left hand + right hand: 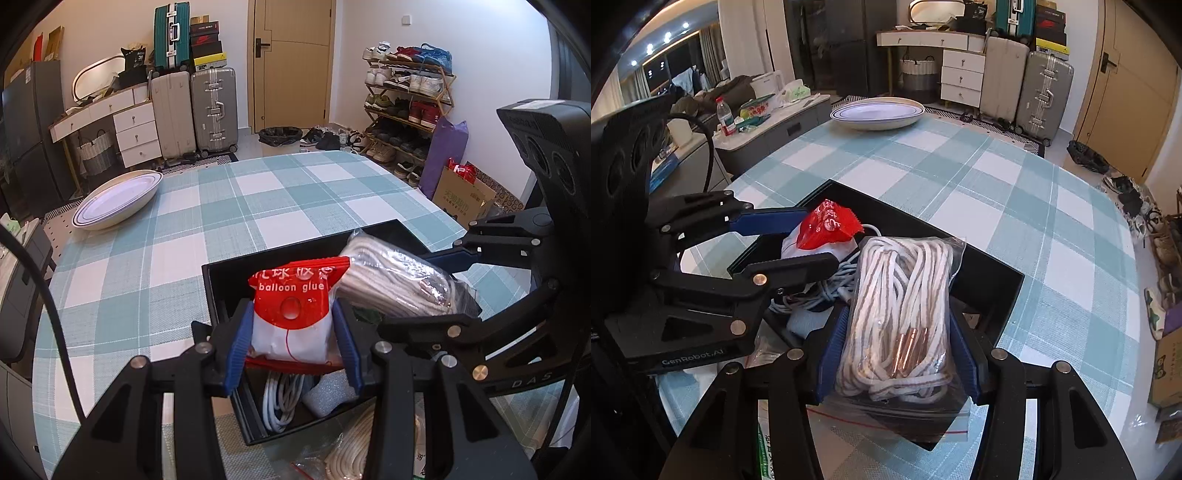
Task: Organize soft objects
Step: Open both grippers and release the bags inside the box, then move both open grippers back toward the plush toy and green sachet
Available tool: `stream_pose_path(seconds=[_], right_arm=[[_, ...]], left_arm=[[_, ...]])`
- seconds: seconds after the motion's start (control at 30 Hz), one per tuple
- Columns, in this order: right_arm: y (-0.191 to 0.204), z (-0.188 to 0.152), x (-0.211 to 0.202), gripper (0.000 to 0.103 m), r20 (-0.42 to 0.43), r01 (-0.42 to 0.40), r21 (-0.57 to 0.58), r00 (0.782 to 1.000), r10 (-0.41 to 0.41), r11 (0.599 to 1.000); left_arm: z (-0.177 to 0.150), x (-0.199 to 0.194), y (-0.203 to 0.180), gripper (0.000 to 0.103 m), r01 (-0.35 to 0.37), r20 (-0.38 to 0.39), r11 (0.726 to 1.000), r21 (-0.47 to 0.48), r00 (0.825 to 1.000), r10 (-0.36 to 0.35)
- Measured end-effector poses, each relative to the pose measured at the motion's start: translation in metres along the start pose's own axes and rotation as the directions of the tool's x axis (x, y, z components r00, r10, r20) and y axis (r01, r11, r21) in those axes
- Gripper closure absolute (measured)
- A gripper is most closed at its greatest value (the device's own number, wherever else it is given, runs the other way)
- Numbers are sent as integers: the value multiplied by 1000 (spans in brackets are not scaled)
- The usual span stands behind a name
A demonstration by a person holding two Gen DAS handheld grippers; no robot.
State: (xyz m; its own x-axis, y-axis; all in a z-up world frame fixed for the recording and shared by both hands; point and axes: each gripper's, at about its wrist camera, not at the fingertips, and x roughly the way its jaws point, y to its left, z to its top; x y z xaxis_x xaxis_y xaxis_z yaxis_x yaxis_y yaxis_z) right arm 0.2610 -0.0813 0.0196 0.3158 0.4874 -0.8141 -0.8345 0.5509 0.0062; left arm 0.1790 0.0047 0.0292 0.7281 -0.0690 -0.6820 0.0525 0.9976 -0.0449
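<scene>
My left gripper [293,347] is shut on a red and white balloon glue packet [291,314] and holds it over the black box [218,280]. My right gripper [899,354] is shut on a clear bag of white and brown rope [901,295], also over the box [997,291]. Each gripper shows in the other view: the right one [454,258] with the rope bag [395,280], the left one [798,240] with the packet [827,221]. A white cable coil [280,398] and a white foam piece [328,395] lie in the box.
A white oval dish [118,199] sits at the far left of the checked tablecloth [258,195]. Another rope bag [351,450] lies on the table below the box. Suitcases, drawers and a shoe rack stand beyond the table.
</scene>
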Motion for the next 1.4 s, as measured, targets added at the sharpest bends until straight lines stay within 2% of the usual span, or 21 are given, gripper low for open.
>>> stream_pose_path(seconds=[0.13, 0.37, 0.47, 0.53, 0.57, 0.63, 0.7, 0.8, 0.87, 1.07, 1.4], right_arm=[[-1, 1, 1, 49, -34, -33, 2, 999, 33, 999], [-1, -1, -3, 48, 24, 64, -16, 998, -63, 998], [-1, -2, -12, 39, 66, 127, -12, 990, -126, 992], [0, -5, -20, 33, 89, 151, -6, 985, -150, 988], [0, -7, -24, 31, 100, 160, 4, 982, -159, 987], [-2, -12, -32, 21, 125, 166, 29, 978, -168, 986], [-4, -17, -40, 13, 151, 170, 62, 972, -178, 983], [-7, -28, -51, 3, 187, 150, 119, 967, -170, 982], [-9, -36, -58, 1, 213, 135, 154, 963, -166, 979], [-2, -58, -76, 0, 266, 86, 218, 953, -144, 972], [28, -95, -93, 0, 309, 50, 213, 944, -116, 976]], left_arm=[[0, 0, 0, 60, 1, 0, 1000, -2, 1000, -1], [1, 0, 0, 59, -1, -3, 1000, 6, 1000, 2], [0, -2, -4, 57, -5, 6, 1000, 26, 1000, 5], [1, -4, -5, 47, -5, 16, 1000, 28, 1000, 4], [1, -6, -5, 36, -4, 22, 1000, 23, 1000, 3], [1, -9, -4, 32, -6, 32, 1000, 19, 999, 5], [1, -14, -4, 13, -4, 42, 1000, 17, 999, 4], [-2, -26, -2, 3, 0, 67, 1000, 20, 998, -1], [-5, -34, 0, 0, -2, 79, 1000, 18, 997, 1], [-21, -58, 6, 0, -26, 93, 999, 21, 995, 24], [-56, -94, 10, 0, -48, 121, 999, 14, 992, 46]])
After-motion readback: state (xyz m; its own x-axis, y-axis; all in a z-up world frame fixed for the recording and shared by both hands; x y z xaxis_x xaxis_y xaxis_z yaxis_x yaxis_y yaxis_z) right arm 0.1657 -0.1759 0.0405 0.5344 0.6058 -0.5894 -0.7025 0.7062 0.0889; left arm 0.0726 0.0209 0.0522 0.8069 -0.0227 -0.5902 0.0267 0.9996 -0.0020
